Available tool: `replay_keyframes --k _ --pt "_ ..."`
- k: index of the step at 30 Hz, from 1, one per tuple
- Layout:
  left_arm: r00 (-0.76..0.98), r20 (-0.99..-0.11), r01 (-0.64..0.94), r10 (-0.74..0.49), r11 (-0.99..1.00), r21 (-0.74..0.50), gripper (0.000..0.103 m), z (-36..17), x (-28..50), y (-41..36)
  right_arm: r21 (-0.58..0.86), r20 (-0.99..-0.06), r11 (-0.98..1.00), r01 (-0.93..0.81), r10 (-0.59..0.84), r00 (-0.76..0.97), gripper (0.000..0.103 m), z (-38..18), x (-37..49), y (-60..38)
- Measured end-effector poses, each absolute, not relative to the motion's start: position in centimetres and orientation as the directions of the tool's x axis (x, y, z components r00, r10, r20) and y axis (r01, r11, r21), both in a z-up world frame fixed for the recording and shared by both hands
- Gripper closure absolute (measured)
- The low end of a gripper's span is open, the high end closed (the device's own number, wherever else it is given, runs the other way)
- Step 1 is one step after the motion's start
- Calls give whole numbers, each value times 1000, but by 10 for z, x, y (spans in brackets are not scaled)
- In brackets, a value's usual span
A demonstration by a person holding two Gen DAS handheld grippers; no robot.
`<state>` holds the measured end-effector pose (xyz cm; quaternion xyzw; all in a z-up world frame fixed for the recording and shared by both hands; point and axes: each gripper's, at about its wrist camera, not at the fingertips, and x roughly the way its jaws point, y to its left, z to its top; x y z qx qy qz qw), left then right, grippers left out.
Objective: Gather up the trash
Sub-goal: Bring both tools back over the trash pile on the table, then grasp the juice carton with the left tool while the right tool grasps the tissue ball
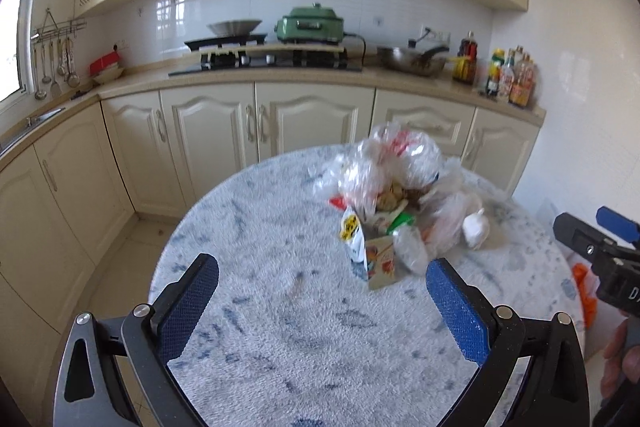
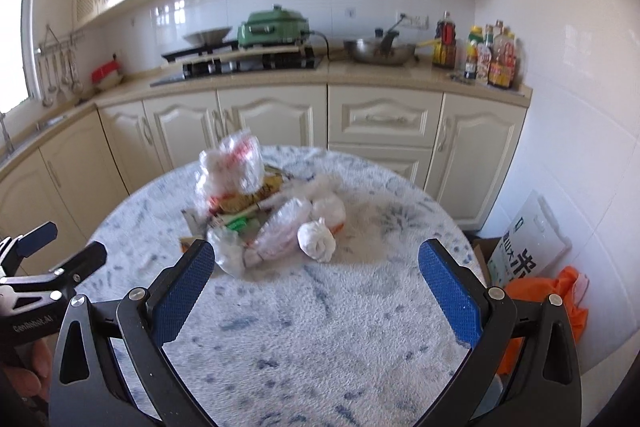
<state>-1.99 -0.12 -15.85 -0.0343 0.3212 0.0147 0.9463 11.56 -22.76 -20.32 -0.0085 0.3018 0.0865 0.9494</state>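
A heap of trash (image 1: 392, 203) lies on a round table with a fuzzy white and blue cover (image 1: 280, 327): clear plastic bags, snack wrappers, a small carton (image 1: 380, 263) and a knotted white bag (image 1: 476, 227). In the right wrist view the same trash heap (image 2: 264, 211) sits just beyond my fingers, with the knotted white bag (image 2: 318, 241) nearest. My left gripper (image 1: 322, 291) is open and empty, short of the heap. My right gripper (image 2: 316, 275) is open and empty too. Each gripper shows at the edge of the other's view.
Cream kitchen cabinets (image 1: 260, 131) and a counter run behind the table, with a stove (image 1: 268, 59), a green cooker (image 1: 310, 25), a wok (image 1: 412, 61) and sauce bottles (image 1: 510, 75). An orange bag (image 2: 548, 307) and a white sack (image 2: 524, 247) lie on the floor at the right.
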Motion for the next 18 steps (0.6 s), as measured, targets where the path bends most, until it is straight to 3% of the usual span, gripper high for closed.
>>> replay_keyframes --k 11,16,18 --pt "677 -735 -38 31 999 8 1 -214 101 -35 58 -703 985 -162 156 694 4 -275 191 -237" --pt "629 -778 -46 -12 998 -53 6 -225 156 -35 69 -736 978 -198 184 652 15 -296 224 -233" --pt "622 -782 -48 -28 996 -74 11 -225 172 -30 68 -752 976 -207 187 632 31 -303 234 -230"
